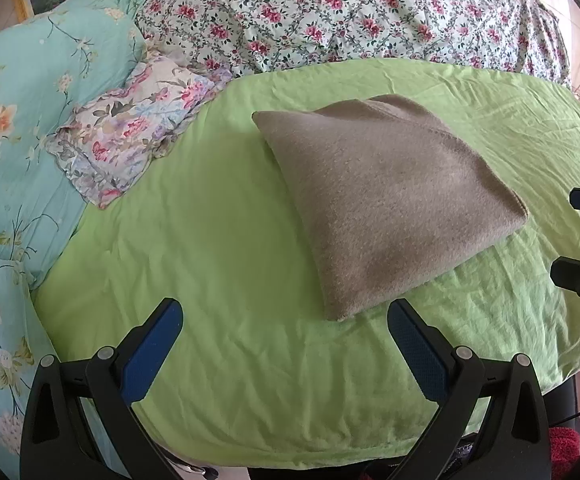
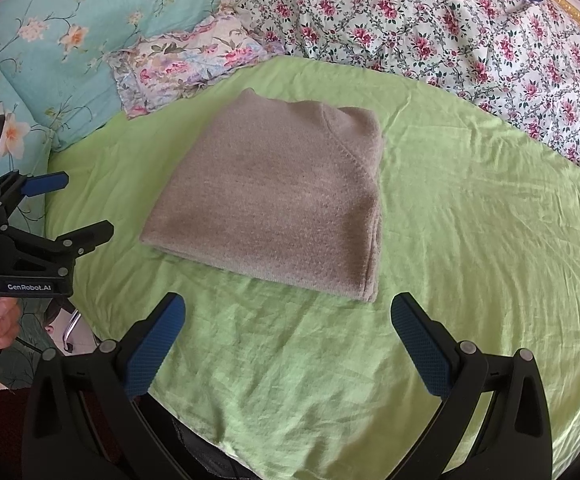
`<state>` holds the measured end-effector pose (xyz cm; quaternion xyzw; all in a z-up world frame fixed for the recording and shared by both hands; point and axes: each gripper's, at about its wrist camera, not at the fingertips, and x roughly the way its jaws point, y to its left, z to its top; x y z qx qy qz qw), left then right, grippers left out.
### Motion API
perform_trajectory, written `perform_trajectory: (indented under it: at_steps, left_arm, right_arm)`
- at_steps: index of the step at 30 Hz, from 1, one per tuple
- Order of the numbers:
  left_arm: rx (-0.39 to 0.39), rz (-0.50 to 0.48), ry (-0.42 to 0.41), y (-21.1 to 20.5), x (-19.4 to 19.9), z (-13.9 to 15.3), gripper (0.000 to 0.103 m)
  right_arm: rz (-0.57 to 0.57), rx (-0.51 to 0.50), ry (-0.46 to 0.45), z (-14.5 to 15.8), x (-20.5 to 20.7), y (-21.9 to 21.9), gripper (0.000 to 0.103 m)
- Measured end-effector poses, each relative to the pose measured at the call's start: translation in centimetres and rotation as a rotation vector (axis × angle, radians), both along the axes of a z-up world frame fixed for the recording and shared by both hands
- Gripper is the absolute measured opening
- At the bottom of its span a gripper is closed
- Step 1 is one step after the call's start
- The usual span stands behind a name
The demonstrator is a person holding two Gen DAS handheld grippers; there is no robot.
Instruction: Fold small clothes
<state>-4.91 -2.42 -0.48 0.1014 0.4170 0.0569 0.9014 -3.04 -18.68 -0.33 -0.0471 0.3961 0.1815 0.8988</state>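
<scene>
A grey-brown knit garment (image 1: 385, 196) lies folded into a flat rectangle on the green sheet (image 1: 218, 240); it also shows in the right wrist view (image 2: 274, 200). My left gripper (image 1: 286, 312) is open and empty, held just short of the garment's near corner. My right gripper (image 2: 288, 308) is open and empty, just short of the garment's near edge. The left gripper (image 2: 86, 208) shows at the left of the right wrist view, held in a hand. The right gripper's fingertips (image 1: 577, 236) show at the right edge of the left wrist view.
A turquoise floral quilt (image 1: 22, 120) lies at the left. A small flowered pillow (image 1: 130, 132) lies beside it. A pink-flowered duvet (image 1: 349, 16) is piled along the far side. The green sheet's near edge (image 1: 290, 452) drops off below the grippers.
</scene>
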Motion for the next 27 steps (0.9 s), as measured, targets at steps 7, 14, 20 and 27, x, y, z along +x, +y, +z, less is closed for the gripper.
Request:
perform_trajectory:
  at_steps: [7, 14, 20, 27]
  left_arm:
    - [0.0, -0.003, 0.002, -0.1, 0.2, 0.0, 0.103]
    - [-0.006, -0.002, -0.002, -0.1, 0.7, 0.0, 0.102]
    - [-0.01, 0.004, -0.001, 0.2, 1.4, -0.1, 0.102]
    - [-0.008, 0.012, -0.002, 0.3, 2.3, 0.0, 0.103]
  right_arm:
    - [-0.002, 0.0, -0.001, 0.0, 0.0, 0.1, 0.102]
    - [-0.002, 0.002, 0.0, 0.0, 0.3, 0.2, 0.103]
    - [0.002, 0.007, -0.002, 0.1, 0.6, 0.4, 0.103]
    - [0.008, 0.011, 0.001, 0.3, 1.9, 0.2, 0.103]
